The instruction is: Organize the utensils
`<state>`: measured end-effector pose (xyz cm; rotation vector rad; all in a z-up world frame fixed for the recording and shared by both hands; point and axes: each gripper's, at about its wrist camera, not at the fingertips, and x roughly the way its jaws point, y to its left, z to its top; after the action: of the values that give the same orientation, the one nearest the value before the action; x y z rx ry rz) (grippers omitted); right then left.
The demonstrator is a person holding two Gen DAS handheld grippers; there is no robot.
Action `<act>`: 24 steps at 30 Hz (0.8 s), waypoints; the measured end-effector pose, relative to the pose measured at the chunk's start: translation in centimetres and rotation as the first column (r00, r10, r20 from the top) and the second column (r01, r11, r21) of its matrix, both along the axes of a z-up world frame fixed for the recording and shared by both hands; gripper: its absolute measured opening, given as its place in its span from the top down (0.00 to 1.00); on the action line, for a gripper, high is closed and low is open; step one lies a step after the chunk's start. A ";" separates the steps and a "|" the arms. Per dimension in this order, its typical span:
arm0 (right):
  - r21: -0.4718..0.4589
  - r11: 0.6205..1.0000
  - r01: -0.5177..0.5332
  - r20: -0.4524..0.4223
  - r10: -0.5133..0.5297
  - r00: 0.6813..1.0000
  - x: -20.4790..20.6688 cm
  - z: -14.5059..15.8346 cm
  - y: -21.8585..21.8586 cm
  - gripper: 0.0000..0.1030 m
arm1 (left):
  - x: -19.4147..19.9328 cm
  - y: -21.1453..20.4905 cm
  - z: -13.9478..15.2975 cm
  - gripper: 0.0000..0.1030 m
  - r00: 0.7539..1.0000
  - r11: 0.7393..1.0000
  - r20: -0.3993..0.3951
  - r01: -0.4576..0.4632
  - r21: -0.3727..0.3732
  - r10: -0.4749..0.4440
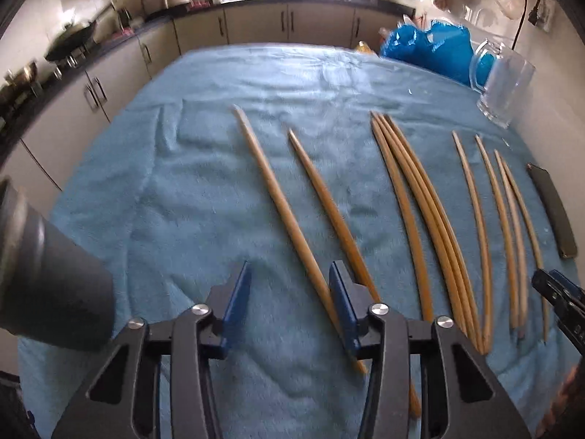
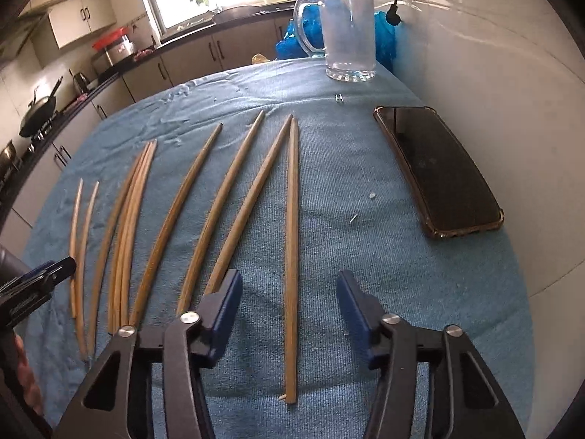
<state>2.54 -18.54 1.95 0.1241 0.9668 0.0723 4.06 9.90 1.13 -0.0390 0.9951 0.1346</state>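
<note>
On the blue towel [image 2: 365,168] that covers your tabletop, the chopsticks [image 2: 204,197] lie fanned out side by side, tips pointing toward 12 o'clock, probably so each can be taken singly. Toward 12 o'clock on the right stands the glass mug [image 2: 349,33], upright and empty as far as you can see; it looks like the place meant to collect them. A phone [image 2: 438,172] lies flat at 2 o'clock from your right tongs [image 2: 289,292], well apart from the sticks.

Your right tongs are spread wide and hold nothing; the rightmost chopstick [image 2: 291,256] runs straight up the gap between the blue pads [image 2: 228,300], touched by neither. That lineup suggests it is the next one to close on. Your left tongs [image 1: 290,281] are also wide open and empty, hovering over the two leftmost chopsticks [image 1: 289,219], one of which crosses the gap and passes under the right pad. Whether that pad touches the stick, you cannot tell. No stick is in the mug yet.
</note>
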 end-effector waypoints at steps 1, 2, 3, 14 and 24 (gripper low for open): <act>-0.007 1.000 -0.001 -0.001 0.001 1.000 0.1 0.0 0.2 0.47 | 0.2 -0.1 -0.2 0.59 1.000 1.000 -0.007 -0.001 0.006 0.001; -0.015 1.000 -0.003 -0.003 0.003 1.000 0.3 0.0 0.3 0.47 | 0.4 -0.2 -0.2 0.58 1.000 1.000 -0.006 -0.002 0.017 0.003; -0.030 1.000 -0.006 -0.006 0.006 1.000 0.5 0.0 0.4 0.47 | 0.6 -0.2 -0.2 0.58 1.000 1.000 -0.011 -0.007 0.020 0.007; -0.090 0.996 -0.019 -0.094 0.010 0.995 3.0 0.3 1.3 0.92 | -0.4 1.6 0.1 0.94 0.998 0.995 -0.051 0.018 -0.094 -0.023; 0.012 0.996 -0.084 -0.206 0.084 0.975 -6.1 0.7 -1.1 0.92 | -11.9 4.0 0.3 0.94 0.967 0.954 -0.154 0.162 -0.251 -0.204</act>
<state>-3.58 -19.61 2.65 0.0946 1.1792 0.1409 -7.85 13.86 1.48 -0.1539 1.1853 -0.1552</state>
